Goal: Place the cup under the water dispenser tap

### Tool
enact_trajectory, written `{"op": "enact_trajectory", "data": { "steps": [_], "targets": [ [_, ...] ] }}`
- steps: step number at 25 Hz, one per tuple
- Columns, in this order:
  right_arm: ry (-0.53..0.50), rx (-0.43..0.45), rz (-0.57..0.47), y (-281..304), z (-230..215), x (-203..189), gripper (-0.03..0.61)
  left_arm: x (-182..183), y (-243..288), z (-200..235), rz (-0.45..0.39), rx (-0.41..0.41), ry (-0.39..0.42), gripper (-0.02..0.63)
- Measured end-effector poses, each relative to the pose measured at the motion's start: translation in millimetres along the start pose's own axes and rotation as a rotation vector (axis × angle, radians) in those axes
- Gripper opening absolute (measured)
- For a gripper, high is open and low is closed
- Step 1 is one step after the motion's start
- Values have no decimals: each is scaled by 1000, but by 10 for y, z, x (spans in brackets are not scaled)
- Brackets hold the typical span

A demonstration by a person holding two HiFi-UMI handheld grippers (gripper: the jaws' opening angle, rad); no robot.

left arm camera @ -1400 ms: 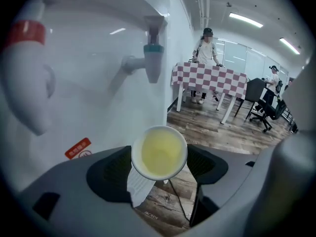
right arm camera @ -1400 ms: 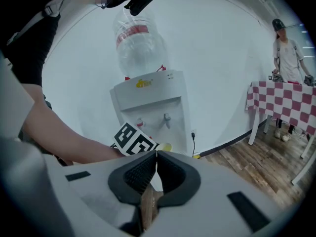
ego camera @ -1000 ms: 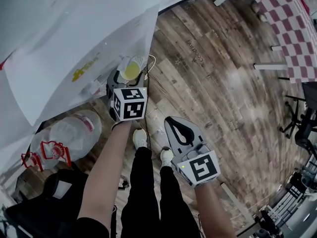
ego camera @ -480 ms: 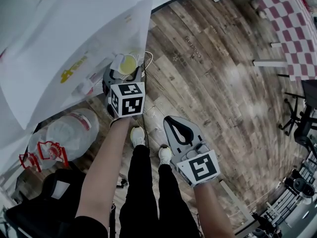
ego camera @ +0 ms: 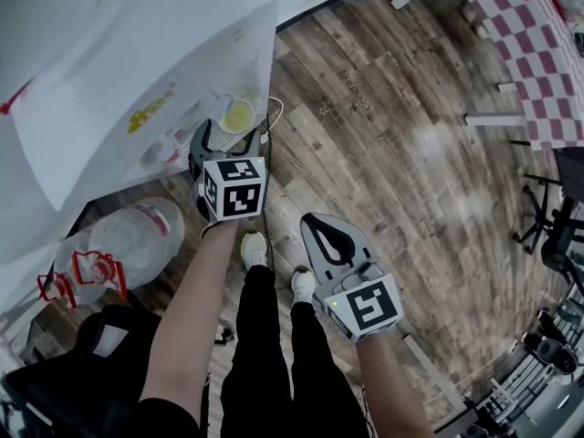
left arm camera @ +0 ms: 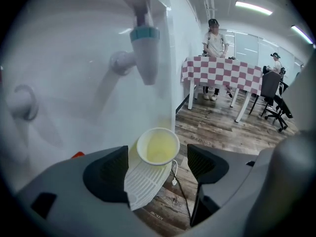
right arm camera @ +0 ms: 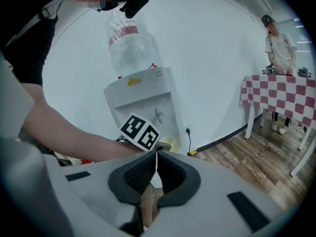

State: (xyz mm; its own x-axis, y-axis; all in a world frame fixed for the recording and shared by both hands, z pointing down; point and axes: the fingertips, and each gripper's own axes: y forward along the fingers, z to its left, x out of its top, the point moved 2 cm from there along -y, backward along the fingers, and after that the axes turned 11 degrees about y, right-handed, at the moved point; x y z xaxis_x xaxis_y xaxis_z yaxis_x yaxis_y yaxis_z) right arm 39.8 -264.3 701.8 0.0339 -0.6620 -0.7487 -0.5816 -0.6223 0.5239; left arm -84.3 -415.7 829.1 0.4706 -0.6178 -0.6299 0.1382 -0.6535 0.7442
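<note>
Head view steeply down, left gripper view close below tap (left arm camera: pixel 144 48), right gripper view farther back, sharing dispenser (right arm camera: pixel 140 100)

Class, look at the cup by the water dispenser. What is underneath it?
The cup stands on a white slotted drip tray, below the tap. The patch of tray beneath the cup's base is covered by the cup itself, so it cannot be seen.
</note>
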Motion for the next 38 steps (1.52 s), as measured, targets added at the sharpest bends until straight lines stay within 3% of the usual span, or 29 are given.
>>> {"op": "enact_trajectory", "data": {
  "steps": [10,20,23,32,38],
  "targets": [
    [-20,20,-65,-399,175,121,25,-37,-640,-164,-38,15,-29,351],
    [-13,56,-85,-1017,416,215,23,78,-1761,-484,-68,-7,-35,84],
    [-4,69,-87,-1303,543,253,23,122,-2228,-613,-72,-10,-43,39],
    [3,118,-134,-2250,862,300,23,234,-3689,-946,-168,-36,-164,15],
    [9,169,-172,-2780,1112,280,23,110,-4553,-1091,-206,-10,-144,15]
  ]
}}
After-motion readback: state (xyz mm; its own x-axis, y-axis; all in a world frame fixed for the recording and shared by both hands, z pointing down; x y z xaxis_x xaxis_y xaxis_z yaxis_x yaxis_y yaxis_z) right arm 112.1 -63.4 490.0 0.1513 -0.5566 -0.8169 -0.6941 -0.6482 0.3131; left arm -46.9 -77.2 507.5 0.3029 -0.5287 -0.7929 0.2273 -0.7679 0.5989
